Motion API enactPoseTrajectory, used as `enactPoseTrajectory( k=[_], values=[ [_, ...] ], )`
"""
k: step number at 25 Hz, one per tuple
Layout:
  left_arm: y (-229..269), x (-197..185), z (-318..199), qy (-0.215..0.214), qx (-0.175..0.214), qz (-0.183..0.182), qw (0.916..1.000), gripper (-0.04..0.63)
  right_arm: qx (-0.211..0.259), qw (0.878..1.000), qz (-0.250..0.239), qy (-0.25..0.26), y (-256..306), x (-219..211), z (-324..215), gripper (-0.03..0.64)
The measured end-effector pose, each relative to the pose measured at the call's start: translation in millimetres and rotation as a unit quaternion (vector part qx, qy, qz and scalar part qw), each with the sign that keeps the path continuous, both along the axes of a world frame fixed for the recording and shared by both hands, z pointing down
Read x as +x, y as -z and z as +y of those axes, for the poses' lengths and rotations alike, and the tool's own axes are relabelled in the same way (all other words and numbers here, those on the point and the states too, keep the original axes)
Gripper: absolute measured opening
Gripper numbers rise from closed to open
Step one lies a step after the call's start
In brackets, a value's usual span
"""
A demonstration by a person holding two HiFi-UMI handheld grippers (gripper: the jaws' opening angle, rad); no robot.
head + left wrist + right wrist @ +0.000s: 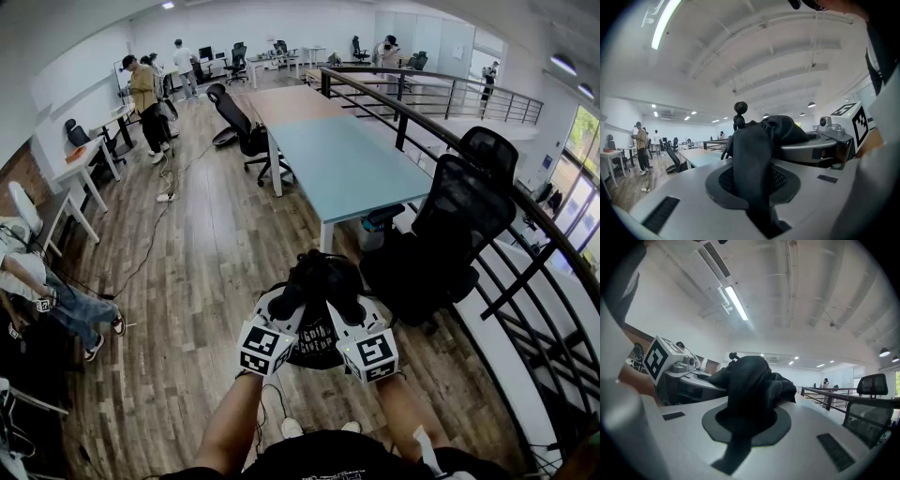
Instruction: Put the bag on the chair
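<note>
I have two grippers, the left gripper (286, 306) and the right gripper (343, 309), each clamped shut on the top fabric of the one black bag (319, 339), which hangs between them above the floor (202, 281), near the closer chair (455, 230) of two beside one table (347, 169).

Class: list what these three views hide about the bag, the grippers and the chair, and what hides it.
1. Head view: the print on the bag is too small to read, and the left gripper and right gripper cover part of it.
2. Gripper views: only fabric clamped in the jaws shows; each gripper's body hides the rest of the bag.
3. Right gripper view: the chair is cut off by the picture's edge.
</note>
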State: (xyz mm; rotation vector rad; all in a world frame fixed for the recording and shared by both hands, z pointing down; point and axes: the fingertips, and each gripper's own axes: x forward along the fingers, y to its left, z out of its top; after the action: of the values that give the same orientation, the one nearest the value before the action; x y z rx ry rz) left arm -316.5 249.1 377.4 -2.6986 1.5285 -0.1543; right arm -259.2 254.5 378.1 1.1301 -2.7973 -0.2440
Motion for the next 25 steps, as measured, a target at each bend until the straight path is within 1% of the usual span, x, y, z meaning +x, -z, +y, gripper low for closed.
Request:
enactPoseTrajectory(
  k=[12, 15, 18, 25],
  values=[
    [8.9, 5.6, 12.2, 0.001, 0.005, -0.003, 1.0, 0.075, 0.012, 1.0, -0.019, 0.021, 10.3, 4.8, 14.8, 0.04],
    [13.0, 5.4, 14.9, 0.0, 0.009, -0.005, 0.9999, 0.075, 0.012, 0.999, -0.032, 0.029, 14.0, 3.3, 18.4, 0.041],
    [15.6, 5.3, 17.8, -0.003, 0.012, -0.007, 0.9999, 0.075, 0.017, 0.999, -0.032, 0.035, 16.8, 1.2, 22.4, 0.041],
    [16.4, 0.4, 18.6, -0.013, 0.015, -0.005, 0.9998, 0.075, 0.022, 0.999, -0.029, 0.023, 19.0, -4.8, 24.6, 0.041]
  ],
)
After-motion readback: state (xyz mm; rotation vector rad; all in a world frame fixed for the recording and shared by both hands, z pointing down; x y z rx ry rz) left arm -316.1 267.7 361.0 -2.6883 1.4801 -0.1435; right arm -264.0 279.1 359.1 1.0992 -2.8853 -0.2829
